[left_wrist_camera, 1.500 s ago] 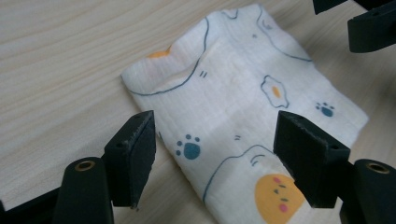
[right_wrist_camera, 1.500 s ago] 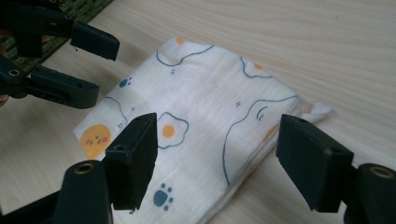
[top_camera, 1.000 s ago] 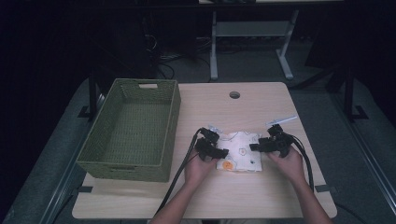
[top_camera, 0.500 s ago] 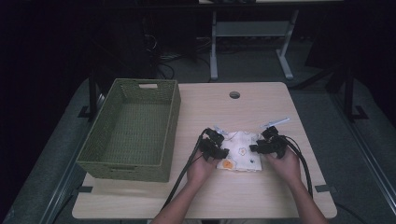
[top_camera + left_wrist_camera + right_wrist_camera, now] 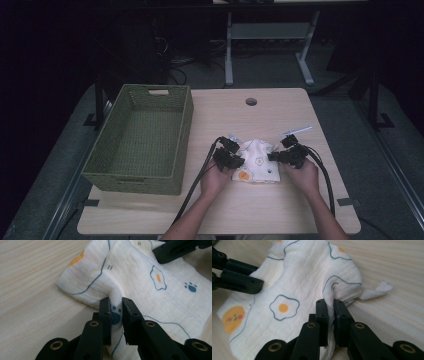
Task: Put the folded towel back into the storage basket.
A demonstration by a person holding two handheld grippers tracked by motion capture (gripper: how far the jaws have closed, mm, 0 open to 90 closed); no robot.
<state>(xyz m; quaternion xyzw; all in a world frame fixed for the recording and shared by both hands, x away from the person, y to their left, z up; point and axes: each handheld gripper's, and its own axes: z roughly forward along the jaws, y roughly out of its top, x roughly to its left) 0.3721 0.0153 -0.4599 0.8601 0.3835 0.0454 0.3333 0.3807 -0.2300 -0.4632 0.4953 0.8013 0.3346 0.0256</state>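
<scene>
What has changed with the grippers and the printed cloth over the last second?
Both grippers have just been closing. The left gripper now pinches a fold at one edge of the cloth, and the right gripper pinches the opposite edge, so the cloth bunches between them. A second ago the jaws stood wider and the cloth lay flatter. The hands, the green basket and the table kept their places.

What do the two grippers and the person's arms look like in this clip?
Both the left gripper and the right gripper are matte black, each with two flat jaws with small holes and brass-coloured rivets at the linkages. A thick black cable trails from each. A light plate sits atop each. Forearms are bare, no sleeves visible.
</scene>
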